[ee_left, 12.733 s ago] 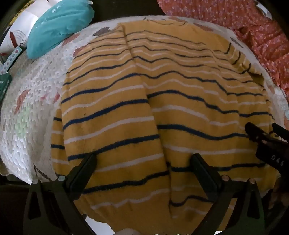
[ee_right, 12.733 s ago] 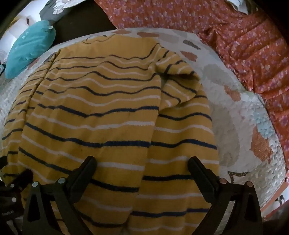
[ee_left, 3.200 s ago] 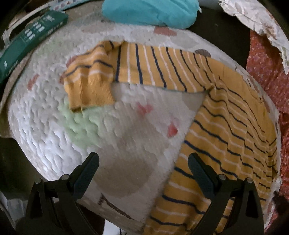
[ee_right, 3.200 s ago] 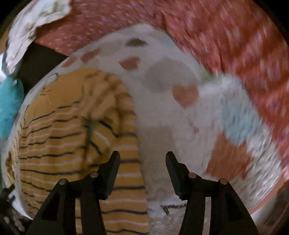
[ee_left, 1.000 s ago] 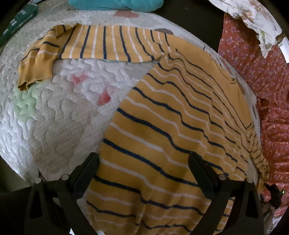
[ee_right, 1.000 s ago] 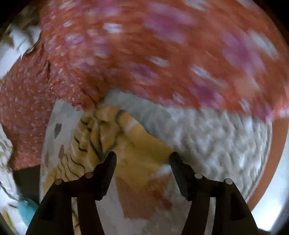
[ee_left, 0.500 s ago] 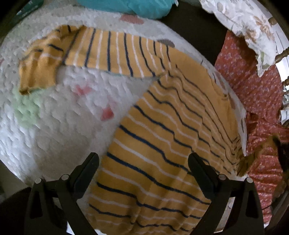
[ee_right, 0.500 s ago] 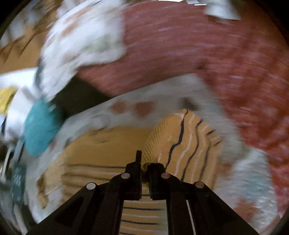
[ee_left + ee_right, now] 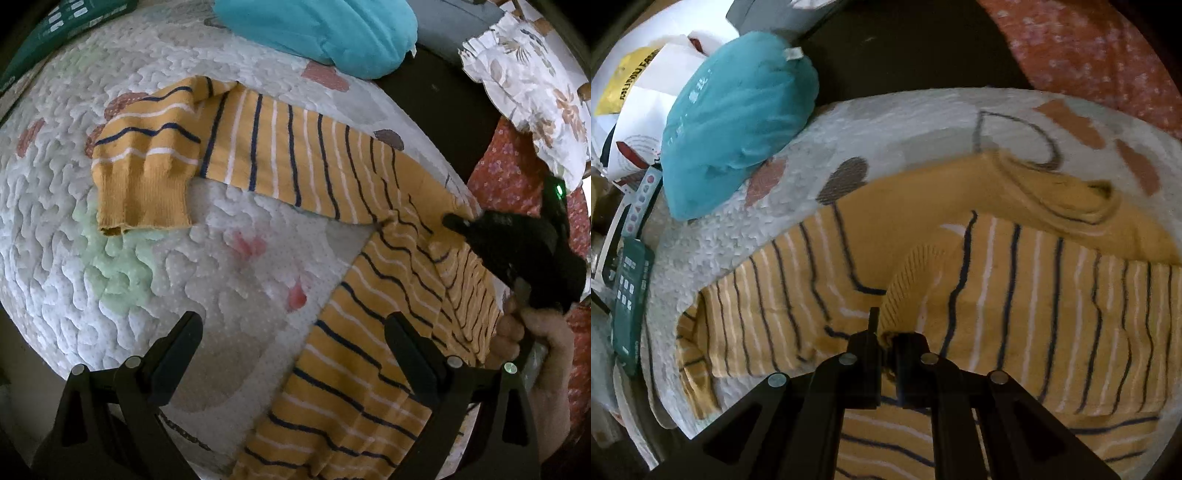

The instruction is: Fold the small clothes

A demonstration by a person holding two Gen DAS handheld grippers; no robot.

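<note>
A yellow sweater [image 9: 354, 332] with navy and white stripes lies on a white quilted pad [image 9: 147, 266]. Its left sleeve [image 9: 258, 147] stretches out to the left, with the cuff folded over. My left gripper [image 9: 295, 343] is open and empty, hovering over the sweater's side edge and the bare pad. My right gripper [image 9: 886, 338] is shut on the cuff of the right sleeve [image 9: 916, 280] and holds that sleeve across the sweater's chest [image 9: 1034, 295]. The right gripper also shows in the left wrist view [image 9: 452, 220], near the neckline.
A teal cushion [image 9: 317, 26] lies beyond the pad's far edge, also in the right wrist view [image 9: 738, 118]. Red floral fabric [image 9: 509, 177] lies to the right. A green box [image 9: 628, 295] and white bags [image 9: 639, 92] sit off the pad's left side.
My right gripper has closed on the right sleeve cuff and carried it leftward over the sweater's body. My left gripper stayed open and drifted a little left over the pad.
</note>
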